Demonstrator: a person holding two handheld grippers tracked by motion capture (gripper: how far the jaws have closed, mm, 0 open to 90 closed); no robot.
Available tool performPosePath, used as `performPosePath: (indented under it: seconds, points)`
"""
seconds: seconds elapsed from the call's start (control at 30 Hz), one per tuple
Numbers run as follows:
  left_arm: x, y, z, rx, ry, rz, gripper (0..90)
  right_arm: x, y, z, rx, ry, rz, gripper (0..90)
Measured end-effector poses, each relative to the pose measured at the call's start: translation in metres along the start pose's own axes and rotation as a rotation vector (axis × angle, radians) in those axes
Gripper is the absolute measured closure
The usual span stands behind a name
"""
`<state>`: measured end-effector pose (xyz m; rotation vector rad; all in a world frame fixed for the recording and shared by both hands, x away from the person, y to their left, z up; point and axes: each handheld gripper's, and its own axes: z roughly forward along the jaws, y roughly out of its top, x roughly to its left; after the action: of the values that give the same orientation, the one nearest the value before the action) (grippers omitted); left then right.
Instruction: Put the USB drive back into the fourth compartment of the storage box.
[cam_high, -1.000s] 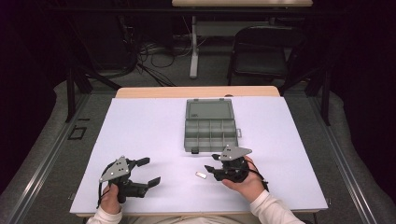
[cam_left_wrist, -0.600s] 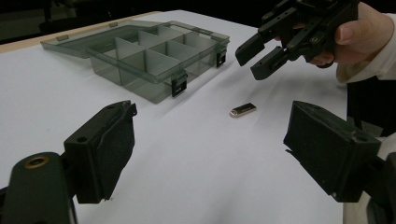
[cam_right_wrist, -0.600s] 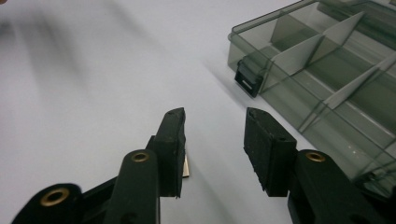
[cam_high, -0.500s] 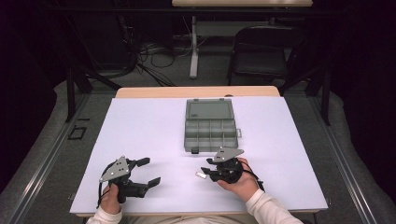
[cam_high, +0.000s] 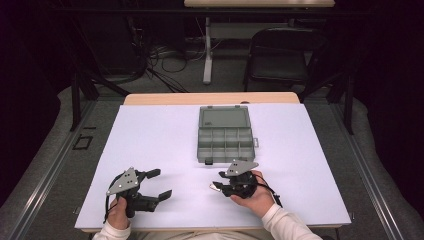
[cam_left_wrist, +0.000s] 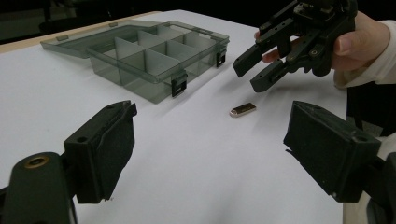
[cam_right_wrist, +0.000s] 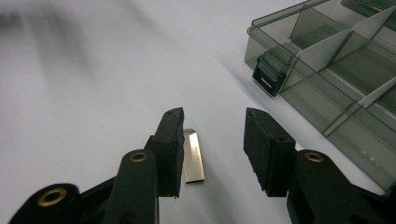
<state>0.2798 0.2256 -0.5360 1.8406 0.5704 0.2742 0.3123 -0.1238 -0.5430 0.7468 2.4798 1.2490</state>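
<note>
A dark room with cables, a chair and table legs lies behind a worktop (cam_high: 150, 145) covered in white, its wooden far edge showing. Near the front left corner the left gripper (cam_high: 159, 184) rests in a hand just above the surface, its jaws spread wide with nothing between them; in the left gripper view they frame bare white sheet. Toward the middle of the front edge lies a small metal USB stick (cam_high: 216, 188), flat on the white cover and, in the left gripper view (cam_left_wrist: 243, 109), clear of the box. The right gripper (cam_right_wrist: 212, 149) hangs over it tilted down, jaws narrowed but parted after a short closing and slight reopening; the stick (cam_right_wrist: 192, 156) lies between them, close against one jaw, and the pads do not pinch it. Behind, at the worktop's centre, a grey clear compartment box (cam_high: 224, 134) stands open, lid laid back toward the far edge.
</note>
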Motion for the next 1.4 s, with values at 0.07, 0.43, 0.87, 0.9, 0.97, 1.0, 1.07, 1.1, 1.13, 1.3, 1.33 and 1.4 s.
performPosePath:
  seconds: [0.07, 0.43, 0.87, 0.9, 0.97, 1.0, 1.07, 1.1, 1.13, 1.3, 1.33, 1.4]
  points:
    - [0.000, 0.000, 0.000, 0.000, 0.000, -0.001, 15.7, 0.001, -0.001, 0.000, -0.007, 0.000, -0.002, 57.6]
    - [0.000, 0.000, 0.000, 0.000, -0.001, 0.000, 15.7, 0.000, -0.004, 0.003, -0.008, 0.012, 0.021, 60.9]
    - [0.000, 0.000, 0.000, 0.002, 0.000, -0.001, 15.7, 0.003, -0.008, 0.011, 0.035, 0.023, 0.008, 67.1]
    - [0.000, 0.000, 0.000, 0.002, 0.000, -0.001, 15.7, 0.003, -0.008, 0.011, 0.035, 0.023, 0.008, 67.1]
    - [0.000, 0.000, 0.000, 0.001, -0.001, -0.001, 15.7, 0.003, -0.008, 0.012, 0.037, 0.022, 0.004, 68.4]
    - [0.000, 0.000, 0.000, 0.002, -0.001, -0.002, 15.7, 0.003, -0.009, 0.012, 0.037, 0.027, 0.004, 69.2]
    - [0.000, 0.000, 0.000, 0.003, -0.001, -0.001, 15.7, 0.003, -0.009, 0.014, 0.044, 0.035, 0.004, 69.9]
    - [0.000, 0.000, 0.000, 0.002, -0.001, -0.001, 15.7, 0.003, -0.009, 0.014, 0.046, 0.032, 0.003, 69.8]
    - [0.000, 0.000, 0.000, 0.002, -0.001, -0.001, 15.7, 0.003, -0.009, 0.015, 0.046, 0.031, 0.001, 70.3]
    - [0.000, 0.000, 0.000, 0.006, -0.005, 0.002, 15.7, 0.003, -0.009, 0.017, 0.057, 0.039, 0.005, 71.2]
    - [0.000, 0.000, 0.000, 0.006, -0.005, 0.002, 15.7, 0.003, -0.010, 0.018, 0.059, 0.041, 0.005, 71.2]
    - [0.000, 0.000, 0.000, 0.005, -0.005, -0.002, 15.7, 0.003, -0.010, 0.019, 0.059, 0.037, 0.000, 71.4]
